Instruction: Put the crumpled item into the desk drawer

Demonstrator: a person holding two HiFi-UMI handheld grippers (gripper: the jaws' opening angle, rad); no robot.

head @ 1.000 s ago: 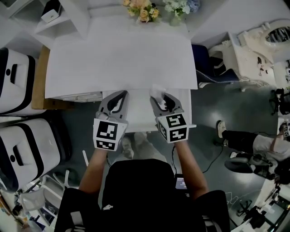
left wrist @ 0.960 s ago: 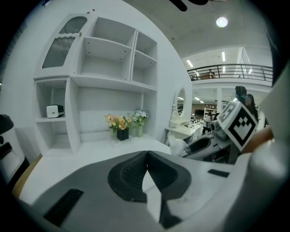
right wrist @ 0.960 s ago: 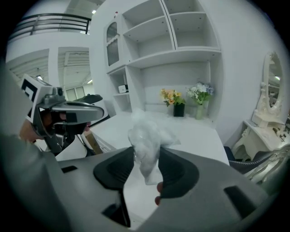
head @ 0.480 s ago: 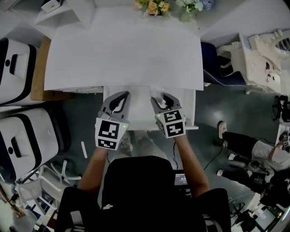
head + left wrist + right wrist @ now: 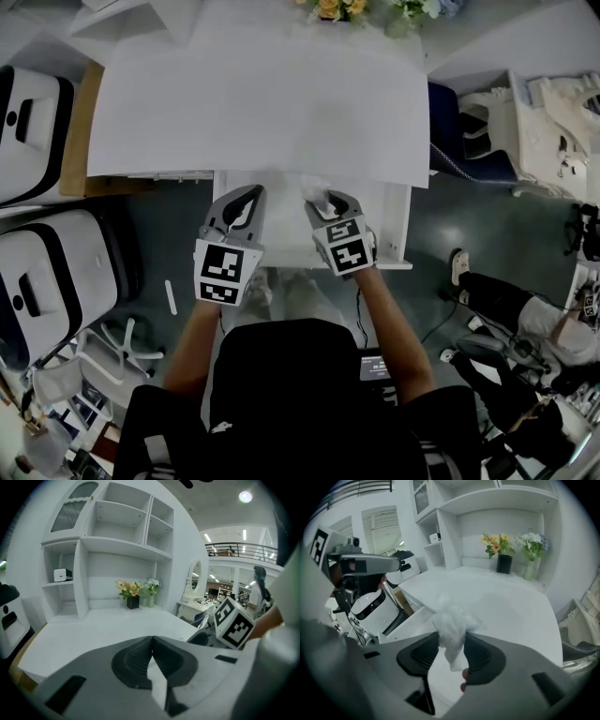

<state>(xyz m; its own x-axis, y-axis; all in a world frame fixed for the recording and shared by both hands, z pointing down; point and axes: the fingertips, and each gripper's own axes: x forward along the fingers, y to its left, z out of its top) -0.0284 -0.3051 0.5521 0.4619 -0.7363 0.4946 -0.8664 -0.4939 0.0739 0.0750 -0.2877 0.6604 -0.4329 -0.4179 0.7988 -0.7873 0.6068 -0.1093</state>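
The crumpled item [image 5: 322, 196] is a wad of thin white film. My right gripper [image 5: 327, 202] is shut on it, and the wad [image 5: 451, 624] bulges out above the dark pads [image 5: 480, 654]. It hangs over the open white desk drawer [image 5: 384, 228], just in front of the desk's front edge. The drawer [image 5: 407, 623] also shows at the left of the right gripper view. My left gripper [image 5: 245, 203] hovers over the drawer's left part, jaws shut with nothing in them [image 5: 152, 649]. The white desk top [image 5: 262, 112] lies beyond both.
Two vases of flowers [image 5: 328, 7] stand at the desk's back edge under a white shelf unit [image 5: 117, 531]. White rounded machines [image 5: 42, 300] sit on the floor at the left. White equipment [image 5: 553, 122] and a seated person's legs [image 5: 506, 295] are at the right.
My right gripper, still holding the wad, has shifted a little to the left over the drawer. The head view has moved slightly. The left gripper has hardly moved.
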